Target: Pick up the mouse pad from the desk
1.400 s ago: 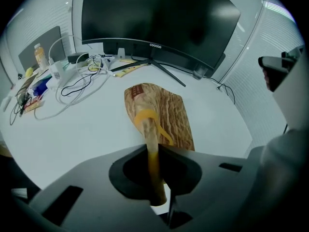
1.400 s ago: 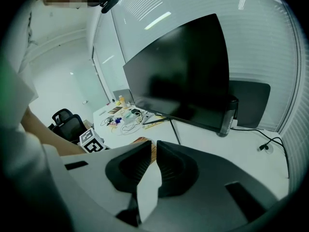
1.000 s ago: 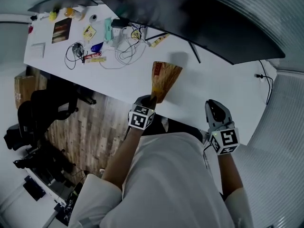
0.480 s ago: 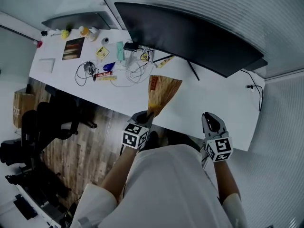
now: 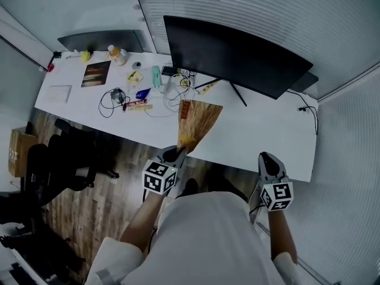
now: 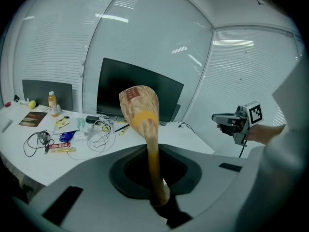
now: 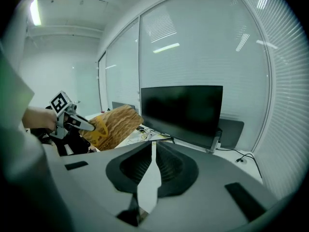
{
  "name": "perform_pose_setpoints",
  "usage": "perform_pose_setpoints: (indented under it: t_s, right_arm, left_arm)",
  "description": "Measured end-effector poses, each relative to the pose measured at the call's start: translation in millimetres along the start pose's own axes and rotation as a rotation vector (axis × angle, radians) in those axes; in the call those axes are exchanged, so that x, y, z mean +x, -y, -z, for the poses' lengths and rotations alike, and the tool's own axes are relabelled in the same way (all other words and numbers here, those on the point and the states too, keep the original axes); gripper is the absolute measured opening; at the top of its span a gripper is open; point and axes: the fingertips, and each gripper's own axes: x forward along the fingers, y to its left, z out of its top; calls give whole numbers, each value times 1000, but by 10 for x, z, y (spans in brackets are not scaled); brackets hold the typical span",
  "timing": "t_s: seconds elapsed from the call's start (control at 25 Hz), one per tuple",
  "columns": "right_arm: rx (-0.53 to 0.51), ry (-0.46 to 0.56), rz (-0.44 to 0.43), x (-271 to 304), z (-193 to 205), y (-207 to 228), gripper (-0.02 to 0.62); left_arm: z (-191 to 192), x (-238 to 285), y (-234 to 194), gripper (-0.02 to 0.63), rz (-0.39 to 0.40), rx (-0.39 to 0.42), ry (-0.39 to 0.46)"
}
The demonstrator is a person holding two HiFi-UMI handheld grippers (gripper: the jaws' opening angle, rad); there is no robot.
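Observation:
The mouse pad [image 5: 196, 120] is a brown, wood-patterned sheet with a yellow mark and red print. It hangs in the air over the white desk's [image 5: 267, 136] front edge, clear of the surface. My left gripper [image 5: 180, 150] is shut on its near end. In the left gripper view the pad [image 6: 140, 108] rises edge-on from between the closed jaws [image 6: 160, 197]. My right gripper [image 5: 266, 159] is off the desk's right front, shut and holding nothing [image 7: 147, 185]. In the right gripper view the pad [image 7: 115, 123] and the left gripper [image 7: 79, 123] are at the left.
A wide dark monitor [image 5: 236, 54] stands at the back of the desk. Left of it lie tangled cables [image 5: 114, 97], snack packets, a bottle [image 5: 111, 53] and a dark booklet [image 5: 95, 73]. An office chair [image 5: 59, 159] stands on the wood floor at the left.
Both grippers have risen and drawn back from the desk toward the person. The left one has carried the mouse pad up with it. Neither gripper's jaws changed.

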Motion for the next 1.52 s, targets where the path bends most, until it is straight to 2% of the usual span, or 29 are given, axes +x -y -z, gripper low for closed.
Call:
perform_pose_setpoints:
  t_s: [0.4,0.64,1.08,1.52]
  right_arm:
    - [32,60,177,-907,78,-105,40]
    - [56,95,232,-1307,43,50,38]
    - [62,169,166,-1504,-152,393,37]
    - [52,216,128,-1528,-214,690,29]
  left_arm:
    - [-133,-635,108,38,56,23,85]
    - [-291,-806,258,39,61,18,130]
    - [-500,-887,629,40,-4,-16,216]
    - [-573,-863,872,40,-47,-44,257]
